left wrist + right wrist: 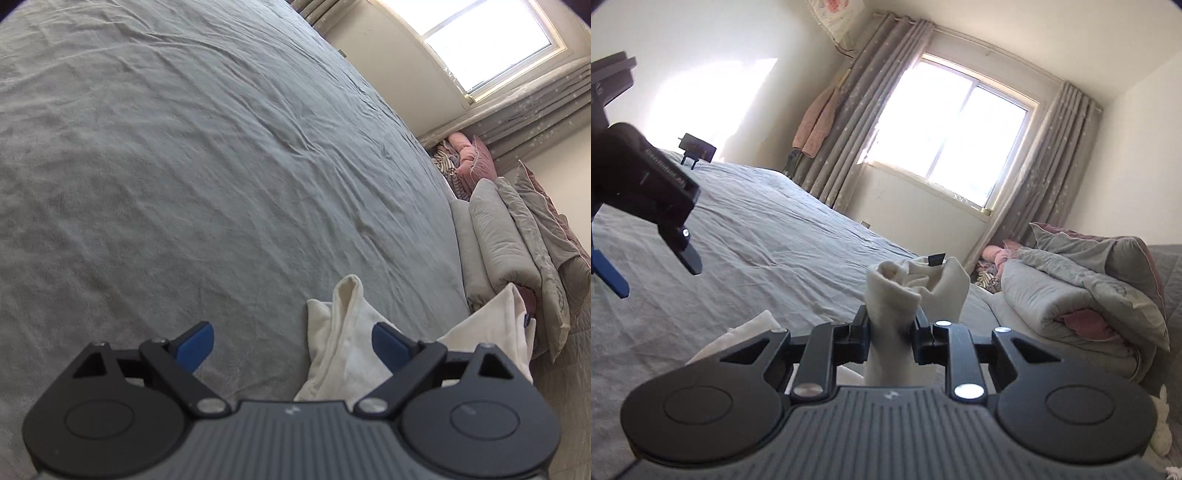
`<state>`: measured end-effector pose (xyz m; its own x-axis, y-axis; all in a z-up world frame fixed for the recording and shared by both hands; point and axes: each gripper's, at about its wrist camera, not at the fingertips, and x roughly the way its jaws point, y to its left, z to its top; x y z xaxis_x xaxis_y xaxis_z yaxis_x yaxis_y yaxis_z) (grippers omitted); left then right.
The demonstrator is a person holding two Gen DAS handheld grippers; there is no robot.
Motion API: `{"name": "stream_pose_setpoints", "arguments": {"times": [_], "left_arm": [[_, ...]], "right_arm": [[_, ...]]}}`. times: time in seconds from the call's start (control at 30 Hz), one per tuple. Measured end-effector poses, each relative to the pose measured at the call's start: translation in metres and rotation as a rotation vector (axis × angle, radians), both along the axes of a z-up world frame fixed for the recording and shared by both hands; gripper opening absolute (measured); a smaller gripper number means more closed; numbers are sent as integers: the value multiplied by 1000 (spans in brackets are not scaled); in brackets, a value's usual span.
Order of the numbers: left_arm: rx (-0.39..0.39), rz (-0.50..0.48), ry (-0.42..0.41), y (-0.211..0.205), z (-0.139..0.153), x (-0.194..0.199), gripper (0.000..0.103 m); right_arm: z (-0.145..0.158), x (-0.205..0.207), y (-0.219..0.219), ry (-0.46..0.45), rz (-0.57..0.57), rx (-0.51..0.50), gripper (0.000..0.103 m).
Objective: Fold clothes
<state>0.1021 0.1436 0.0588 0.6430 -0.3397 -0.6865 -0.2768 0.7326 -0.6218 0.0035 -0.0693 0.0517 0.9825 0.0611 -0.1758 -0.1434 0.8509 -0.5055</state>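
Clamping down on a bunched neck of the cream garment (908,295), the right gripper (891,334) has its jaws drawn in close on the cloth, which rises out between them and flops over above the fingertips; a small dark tag shows at its top edge; the gripper points nearly level across the grey bed (768,229), toward the window (945,136). Over on the left, the left gripper (291,341) stands wide open with nothing between its blue pads (195,345); it tilts down at the bed, and the same garment (343,332) lies just off its right-hand finger, long folds running away from the camera. My read: the right hand has the cloth, the left is nearest the loose end and would need to shift right to catch it; rolled bedding (1071,295) sits well apart at the bed's far side.
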Motion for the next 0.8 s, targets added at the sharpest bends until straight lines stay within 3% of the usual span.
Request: {"name": "stream_pose_setpoints", "arguments": {"times": [0.17, 0.3, 0.43, 0.8], "left_arm": [[-34, 18, 46, 6, -9, 3, 93], [-67, 27, 56, 8, -10, 4, 93], [-49, 4, 42, 2, -8, 4, 93], [18, -50, 32, -13, -10, 6, 93]], "right_arm": [[-60, 12, 46, 148, 50, -226, 23], [-63, 16, 40, 152, 27, -205, 23], [-56, 22, 35, 159, 31, -192, 23], [-67, 22, 43, 180, 118, -310, 30]]}}
